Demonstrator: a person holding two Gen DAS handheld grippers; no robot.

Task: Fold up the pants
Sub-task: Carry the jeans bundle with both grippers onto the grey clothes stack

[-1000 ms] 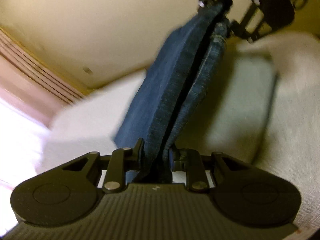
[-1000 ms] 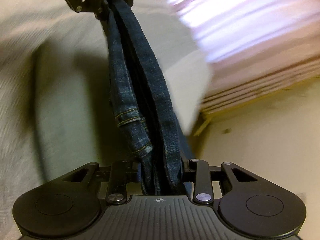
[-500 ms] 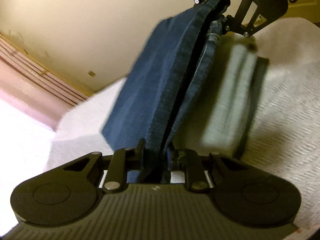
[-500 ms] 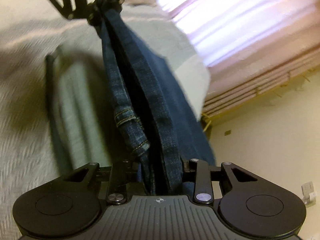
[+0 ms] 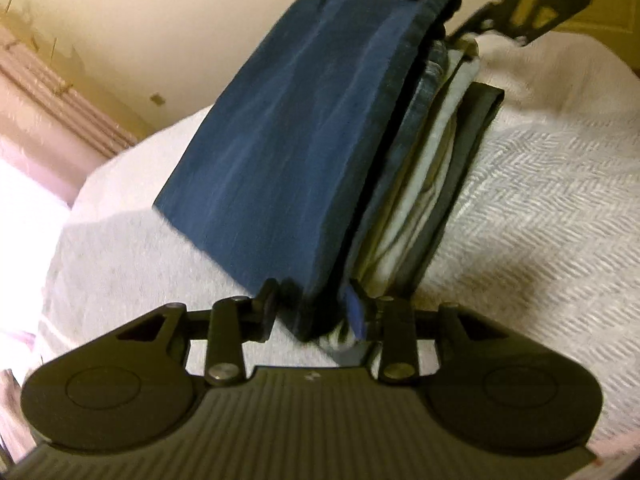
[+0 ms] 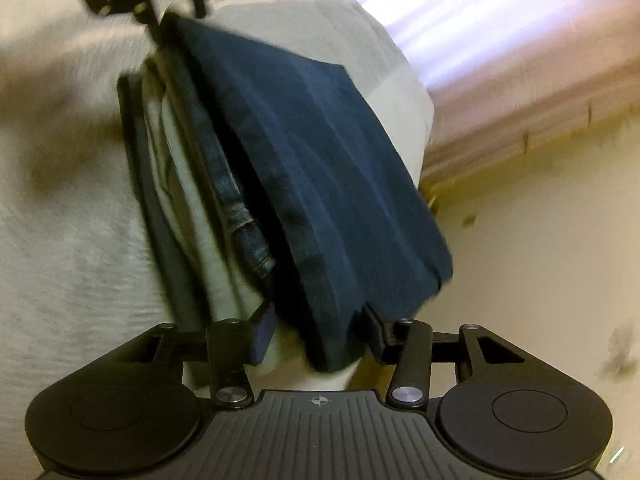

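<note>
The folded dark blue jeans (image 5: 288, 152) rest on a stack of folded clothes (image 5: 424, 208) on the bed. My left gripper (image 5: 312, 308) is open, its fingers spread to either side of the near end of the jeans. From the opposite end, my right gripper (image 6: 320, 330) is open too, and a gap shows between its left finger (image 6: 262, 334) and the denim (image 6: 320, 184). Each gripper shows blurred at the far end in the other's view: the right gripper (image 5: 480, 12) and the left gripper (image 6: 160, 12).
The stack holds a pale garment (image 6: 180, 168) and a dark grey one (image 5: 468, 168) under the jeans. A white woven bed cover (image 5: 540, 220) spreads around it. A cream wall (image 5: 160, 20) and pink curtain (image 6: 480, 40) stand beyond the bed's edge.
Both grippers have lowered the jeans from hanging stretched between them onto the stack. Both pairs of fingers have spread apart and let go of the denim.
</note>
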